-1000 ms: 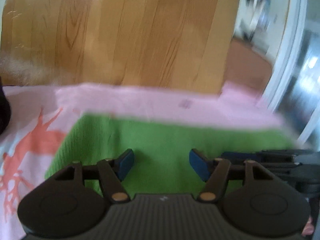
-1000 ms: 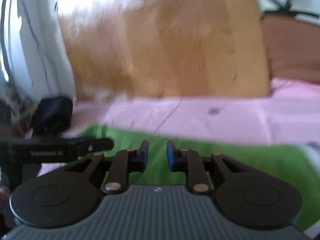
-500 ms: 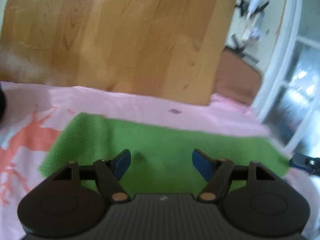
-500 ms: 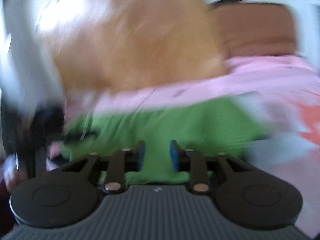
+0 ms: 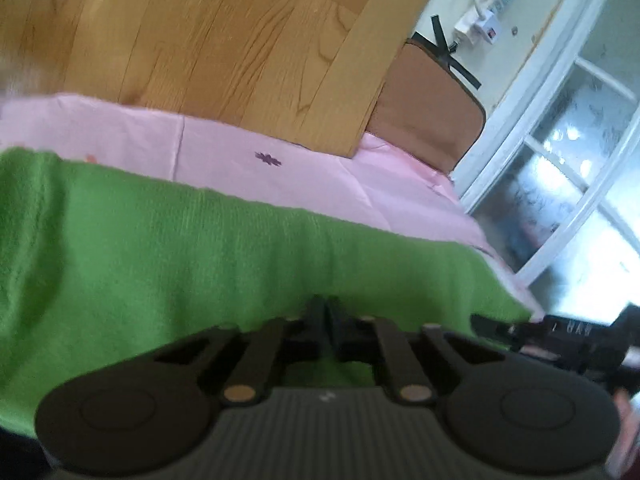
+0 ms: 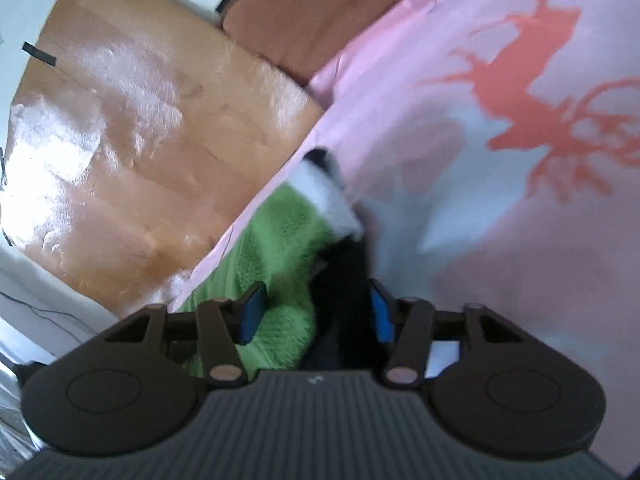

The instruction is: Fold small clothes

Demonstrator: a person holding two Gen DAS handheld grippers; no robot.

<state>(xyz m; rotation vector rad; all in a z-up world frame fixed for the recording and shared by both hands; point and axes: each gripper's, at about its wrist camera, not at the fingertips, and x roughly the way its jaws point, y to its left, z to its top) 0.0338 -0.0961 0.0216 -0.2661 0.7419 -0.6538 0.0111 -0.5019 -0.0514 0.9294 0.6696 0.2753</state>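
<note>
In the left wrist view, the left gripper (image 5: 325, 316) is sitting low and near, pointing across the green cloth (image 5: 168, 248). Its two fingers are pressed tight together, pinching the near edge of the green cloth. The cloth is fuzzy and soft, like a towel, and it is spreading wide from left to right. It is lying on a smooth pink sheet (image 5: 320, 176) with fold lines and a tiny dark flower mark. Past the sheet, a shiny wooden board (image 5: 208, 40) is standing up, with a brown cushion (image 5: 428, 112) to its right. A white window frame (image 5: 532, 120) is curving on the far right. The other black tool is poking in at the right edge, just beside the cloth's corner.

In the right wrist view, the right gripper (image 6: 316, 312) is tilting, and its blue pads (image 6: 253, 312) are spread wide apart, gripping nothing. The green cloth is bunching up between them, next to something black. A fluffy white and black bit (image 6: 326, 188) is sticking out at the far end of the cloth. The pink sheet is showing a big orange branchy shape (image 6: 548, 120) on the right.
</note>
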